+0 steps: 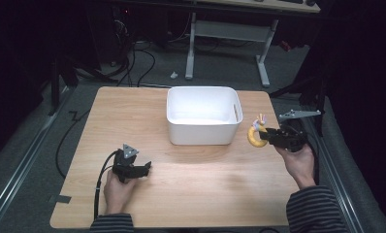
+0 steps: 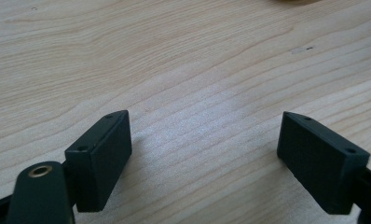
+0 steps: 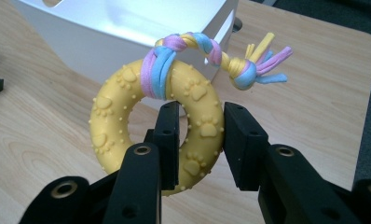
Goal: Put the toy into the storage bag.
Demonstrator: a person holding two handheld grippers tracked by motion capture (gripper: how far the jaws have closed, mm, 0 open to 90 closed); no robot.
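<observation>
R tongs (image 3: 200, 140) pinching yellow ring toy (image 3: 123, 109), held above desk (image 1: 196, 184) just right of white bin (image 1: 203, 128). L tongs (image 2: 204, 158) spread, resting on desk, nothing betw.

The yellow rubber ring toy (image 3: 155, 126) is embossed with paw prints and dots, its braided rope (image 3: 207, 51) striped pink, light blue and yellow, beside a plain white bin (image 1: 203, 116) on the pale wood-grain surface (image 1: 191, 184); both grippers' jaws are black.

Bin (image 1: 203, 124) mid-table (image 1: 191, 194), ring toy (image 1: 254, 137) just right of it
</observation>
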